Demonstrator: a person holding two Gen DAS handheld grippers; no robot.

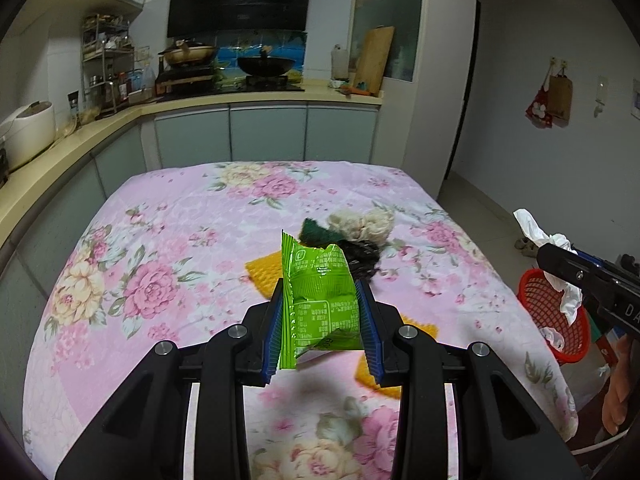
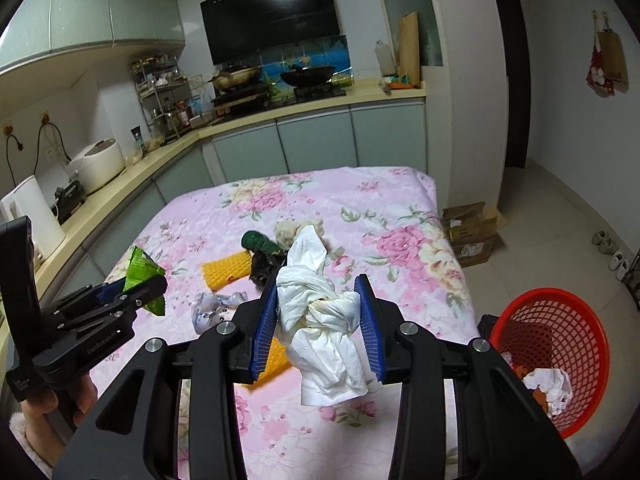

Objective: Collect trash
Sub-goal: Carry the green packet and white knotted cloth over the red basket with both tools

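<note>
Left gripper [image 1: 322, 316] jaws clamp the green wrapper [image 1: 320, 288]; right gripper [image 2: 318, 320] jaws clamp the tissue wad [image 2: 320, 316]. Keep both squeezed until each load hangs over the red basket [image 2: 560, 316], right of the jaws.

- Behind my left gripper's [image 1: 320, 312] green wrapper [image 1: 318, 292], the yellow foam net [image 1: 264, 272] hides partly.
- Right of it, the red basket [image 1: 540, 300] sits half hidden.
- Wrapper print is too small to read.

We see the surface [image 2: 360, 200] under a pink floral cloth. On it: yellow foam net [image 2: 224, 274], second yellow net [image 2: 276, 360] near front, dark green scrap [image 2: 258, 242], black crumpled bit [image 2: 262, 266], beige fluffy clump [image 2: 286, 232], crumpled printed wrapper [image 2: 214, 308]. Red mesh basket [image 2: 560, 360] sits on the floor [image 2: 560, 216], beside a cardboard box [image 2: 472, 232].
</note>
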